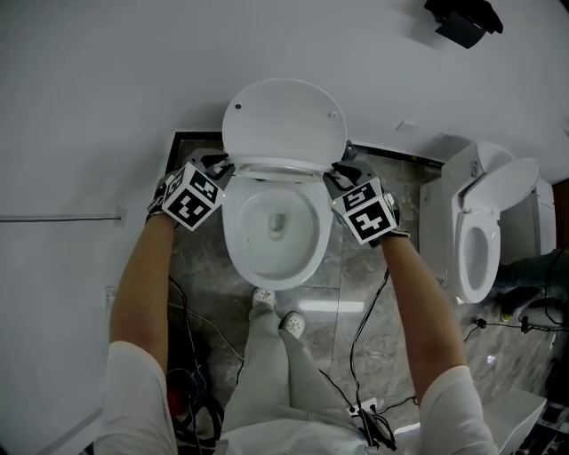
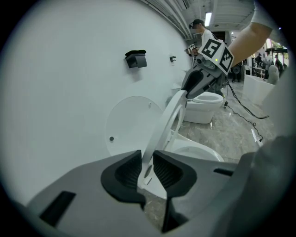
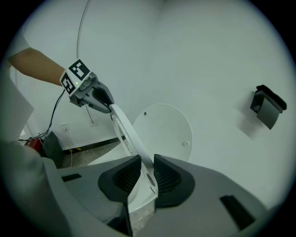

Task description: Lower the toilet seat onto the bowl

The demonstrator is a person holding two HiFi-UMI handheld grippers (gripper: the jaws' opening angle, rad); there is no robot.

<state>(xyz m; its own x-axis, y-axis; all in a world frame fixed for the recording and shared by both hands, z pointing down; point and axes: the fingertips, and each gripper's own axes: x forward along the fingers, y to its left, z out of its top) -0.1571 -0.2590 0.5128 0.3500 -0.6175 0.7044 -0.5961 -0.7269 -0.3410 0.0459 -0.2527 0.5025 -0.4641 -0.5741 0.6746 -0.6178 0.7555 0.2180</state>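
The white toilet seat (image 1: 280,165) stands tilted forward, off the raised lid (image 1: 283,120) that leans on the wall, above the open bowl (image 1: 276,233). My left gripper (image 1: 222,169) is shut on the seat's left rim and my right gripper (image 1: 336,175) is shut on its right rim. In the left gripper view the seat (image 2: 165,122) runs edge-on from between my jaws (image 2: 147,169) to the right gripper (image 2: 192,85). In the right gripper view the seat (image 3: 130,135) passes between the ribbed pads (image 3: 147,173) and reaches the left gripper (image 3: 104,104).
A second toilet (image 1: 484,231) with its lid up stands at the right. A black box (image 1: 462,22) is fixed high on the wall. Cables (image 1: 191,373) lie on the marble floor by my legs and shoes (image 1: 276,311).
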